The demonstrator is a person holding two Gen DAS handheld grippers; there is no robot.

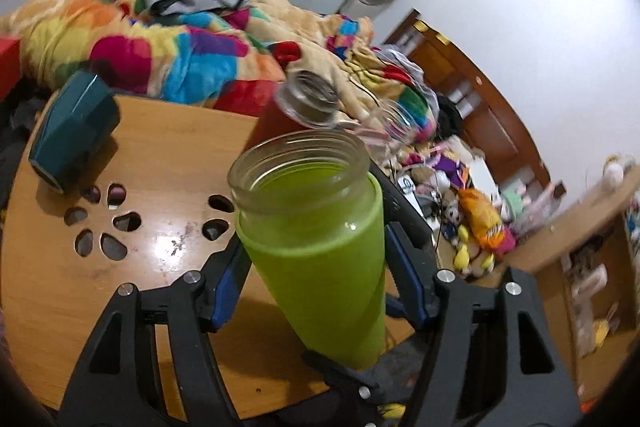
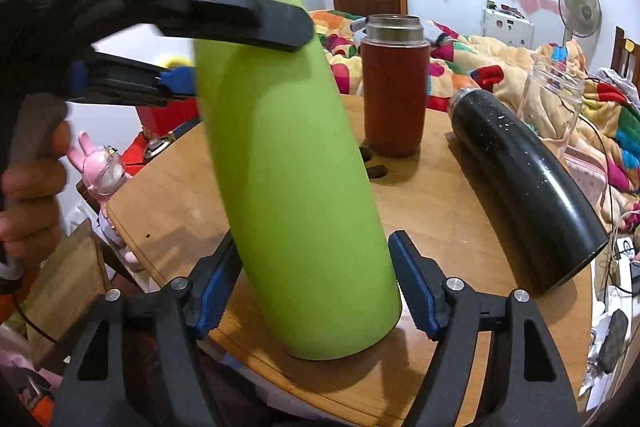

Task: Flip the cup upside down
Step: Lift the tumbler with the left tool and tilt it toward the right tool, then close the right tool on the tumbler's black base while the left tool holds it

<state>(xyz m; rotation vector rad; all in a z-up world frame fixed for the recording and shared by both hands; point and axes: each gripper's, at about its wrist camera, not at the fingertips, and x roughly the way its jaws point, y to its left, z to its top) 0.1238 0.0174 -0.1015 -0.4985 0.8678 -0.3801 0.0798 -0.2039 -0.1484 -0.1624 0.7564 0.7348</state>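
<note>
Two grippers meet at one green cup, a tall matte cylinder with a clear threaded glass mouth, standing tilted on the round wooden table. The left gripper, reaching in from the side, is clamped on its upper body. The right gripper sits low at the base, jaws apart, blue pads just beside the wall. Behind stand a brown flask and a glossy black bottle, lying down.
</note>
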